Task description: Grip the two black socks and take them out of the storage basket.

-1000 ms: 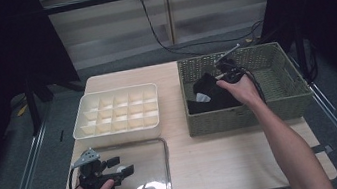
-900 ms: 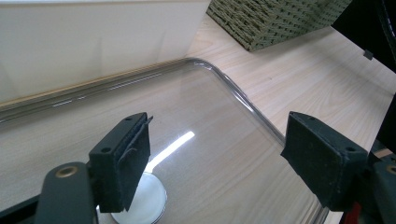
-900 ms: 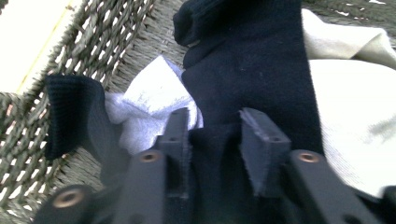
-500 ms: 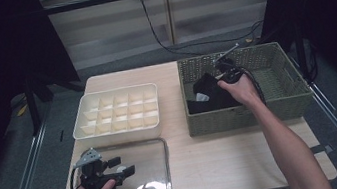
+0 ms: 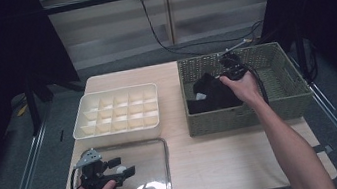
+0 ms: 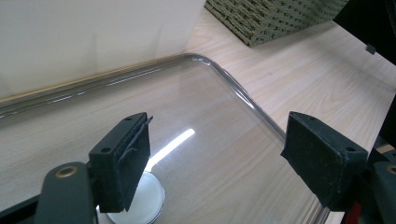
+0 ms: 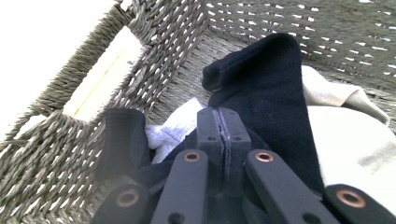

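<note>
Right hand-held gripper (image 7: 223, 122) down in the wicker basket (image 5: 293, 87) at the surface's far right corner, jaws pinched together, probably on the black sock (image 7: 275, 98) directly ahead, ready to lift; left hand-held gripper (image 6: 215, 163) spread wide, idle over the clear lid (image 6: 210, 107) near the front left edge

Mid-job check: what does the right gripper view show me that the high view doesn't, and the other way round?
Right gripper view: the right claw with its pads pressed together, and pale cloth beneath the black sock. High view: the compartment tray, the clear lid and the open left claw. Both: the wicker basket and the dark sock.
</note>
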